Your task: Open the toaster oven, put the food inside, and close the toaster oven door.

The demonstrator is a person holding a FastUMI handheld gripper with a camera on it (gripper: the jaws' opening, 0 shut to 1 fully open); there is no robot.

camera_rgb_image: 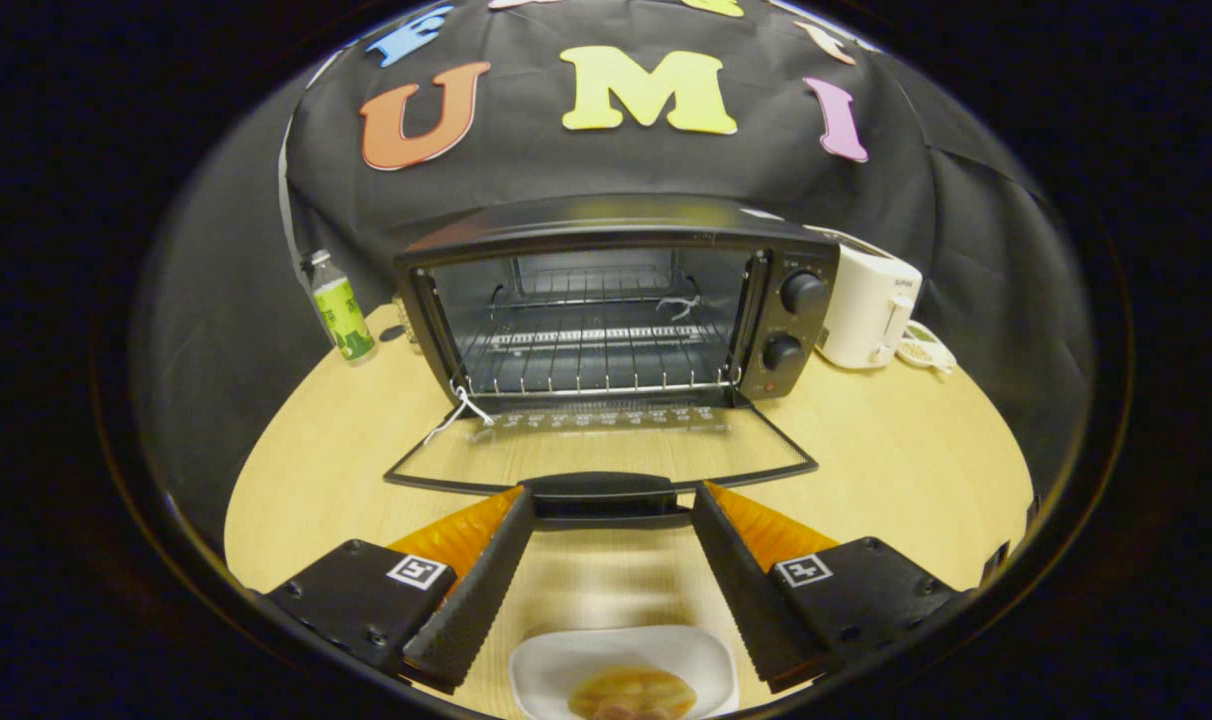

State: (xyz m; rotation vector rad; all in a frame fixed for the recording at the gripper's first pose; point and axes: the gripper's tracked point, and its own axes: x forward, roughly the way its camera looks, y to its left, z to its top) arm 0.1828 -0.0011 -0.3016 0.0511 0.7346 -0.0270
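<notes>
A black toaster oven (616, 300) stands on the wooden table (896, 470) with its glass door (596, 445) folded down flat toward me. Its wire rack (596, 355) is bare inside. The door handle (606, 492) lies just ahead of my fingertips. My gripper (611, 505) is open, with nothing between its fingers (476, 590). Between the finger bases, close below me, sits a white plate (556, 665) with a piece of golden-brown food (631, 693) on it.
A small bottle with a green label (341, 310) stands left of the oven. A white kettle (871, 305) is at the oven's right, with a small item (926, 352) beside it. Two knobs (801, 293) sit on the oven's right panel. A white string (463, 408) hangs at the door's left hinge.
</notes>
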